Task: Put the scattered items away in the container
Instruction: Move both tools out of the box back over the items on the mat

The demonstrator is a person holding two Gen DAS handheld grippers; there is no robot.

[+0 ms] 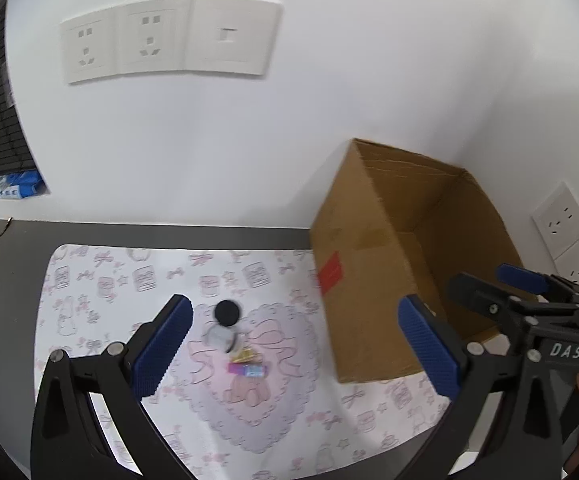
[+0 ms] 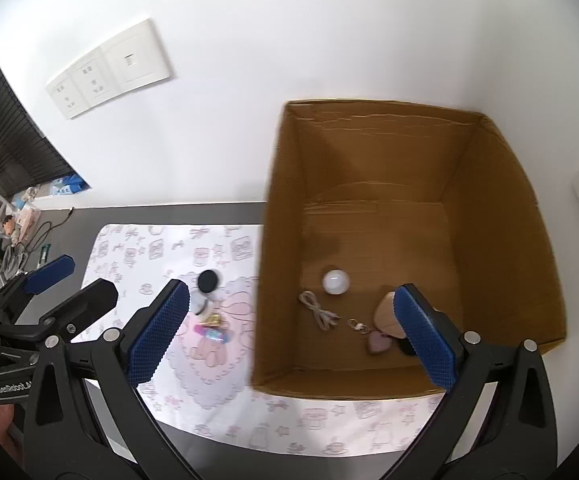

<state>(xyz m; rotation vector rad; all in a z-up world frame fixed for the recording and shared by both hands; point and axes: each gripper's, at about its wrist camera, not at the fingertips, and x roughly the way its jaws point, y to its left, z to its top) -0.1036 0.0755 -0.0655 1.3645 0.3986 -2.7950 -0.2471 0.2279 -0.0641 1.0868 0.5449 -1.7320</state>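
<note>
By my judgement the tidying is partly done: the open brown cardboard box (image 2: 489, 208) at the right already holds a white round lamp (image 2: 335, 281), a coiled beige cable (image 2: 317, 312) and a pink heart keyring (image 2: 378, 342), while a black round disc (image 1: 226, 312), a grey round tin (image 1: 219, 336) and a small colourful packet (image 1: 248, 369) remain clustered on the pink patterned mat (image 1: 89, 300) left of it, with both the left gripper (image 1: 295, 344) and right gripper (image 2: 289, 332) spread wide, fingers released and empty.

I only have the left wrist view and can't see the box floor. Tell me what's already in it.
Observer: A white ball sits on the floor of the cardboard box.
Operator: List the rest.
Observer: A coiled cord lies just in front of the ball, and a pink heart keychain beside that.
Operator: Report the right hand-held gripper.
Observer: The right hand-held gripper is open and empty, above the box's left wall.
</note>
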